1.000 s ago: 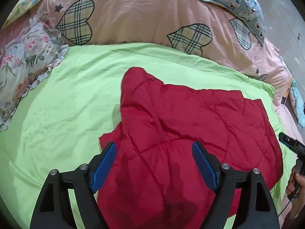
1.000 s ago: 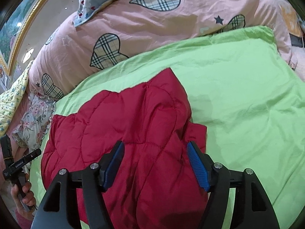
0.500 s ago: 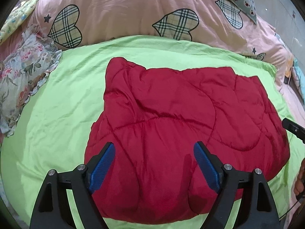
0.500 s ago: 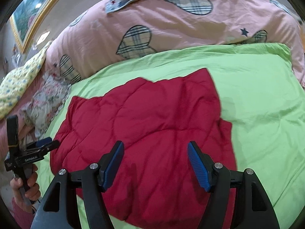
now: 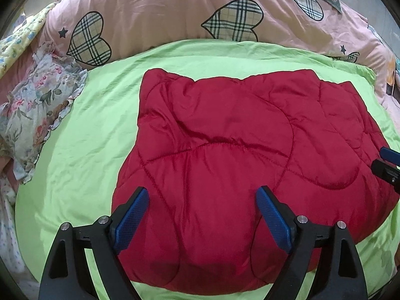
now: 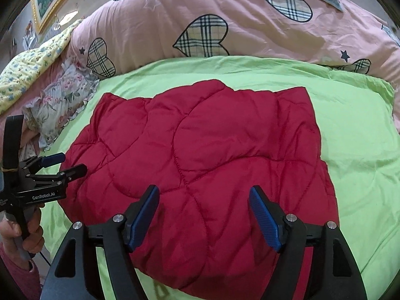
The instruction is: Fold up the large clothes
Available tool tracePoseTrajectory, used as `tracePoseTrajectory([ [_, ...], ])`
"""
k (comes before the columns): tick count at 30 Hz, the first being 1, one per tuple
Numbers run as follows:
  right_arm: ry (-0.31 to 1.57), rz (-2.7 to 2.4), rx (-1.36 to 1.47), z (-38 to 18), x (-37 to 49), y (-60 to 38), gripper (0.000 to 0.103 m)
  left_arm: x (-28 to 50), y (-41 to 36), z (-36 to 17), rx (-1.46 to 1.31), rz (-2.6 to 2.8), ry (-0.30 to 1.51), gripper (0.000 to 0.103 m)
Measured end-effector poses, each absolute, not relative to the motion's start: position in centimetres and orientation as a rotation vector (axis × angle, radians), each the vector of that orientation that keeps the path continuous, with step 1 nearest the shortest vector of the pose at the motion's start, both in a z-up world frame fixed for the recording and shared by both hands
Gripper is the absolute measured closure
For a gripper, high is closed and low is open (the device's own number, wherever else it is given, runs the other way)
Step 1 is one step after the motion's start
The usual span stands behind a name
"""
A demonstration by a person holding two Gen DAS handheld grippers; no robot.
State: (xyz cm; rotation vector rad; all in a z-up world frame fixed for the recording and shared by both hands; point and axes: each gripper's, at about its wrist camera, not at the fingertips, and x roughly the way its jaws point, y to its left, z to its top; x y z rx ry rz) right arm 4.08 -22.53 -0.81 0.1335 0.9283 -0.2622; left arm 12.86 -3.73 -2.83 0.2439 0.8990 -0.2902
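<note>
A red quilted padded garment [image 5: 237, 150] lies folded into a rough rectangle on the green sheet [image 5: 82, 150]; it also shows in the right wrist view [image 6: 212, 150]. My left gripper [image 5: 202, 200] hovers above the garment's near edge, open and empty. It also shows at the left of the right wrist view [image 6: 65, 166], beside the garment's left edge. My right gripper [image 6: 203, 198] hovers above the garment's near part, open and empty. Its tip shows at the right edge of the left wrist view [image 5: 390, 162].
A pink duvet with plaid hearts [image 5: 200, 7] is heaped along the far side of the bed [image 6: 250, 17]. A floral cloth [image 5: 32, 105] lies at the left. A yellow floral cloth [image 6: 27, 70] and a framed picture [image 6: 50, 2] are at far left.
Both grippers have pulled back and up from the garment, so more of it and the sheet shows. The garment now lies flatter, as a wider rectangle. Both grippers stay open.
</note>
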Motion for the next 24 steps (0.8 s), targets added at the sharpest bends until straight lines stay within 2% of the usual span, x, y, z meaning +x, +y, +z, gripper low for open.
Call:
tracePoseTrajectory([
  [4,0.944,-0.271,0.122,-1.2,4.6,-22.4,0.026,13.3,-3.9,-3.0,0.261,-0.282,0.892,0.014],
  [8,0.956,-0.275,0.107,-1.6,5.2,-22.3,0.025,13.6,-4.2,-3.1,0.283,-0.266,0.881,0.009],
  [24,0.965,-0.283,0.096,-2.1,6.2,-22.5,0.021,14.3,-5.0,-3.6,0.316,-0.254,0.873,0.006],
])
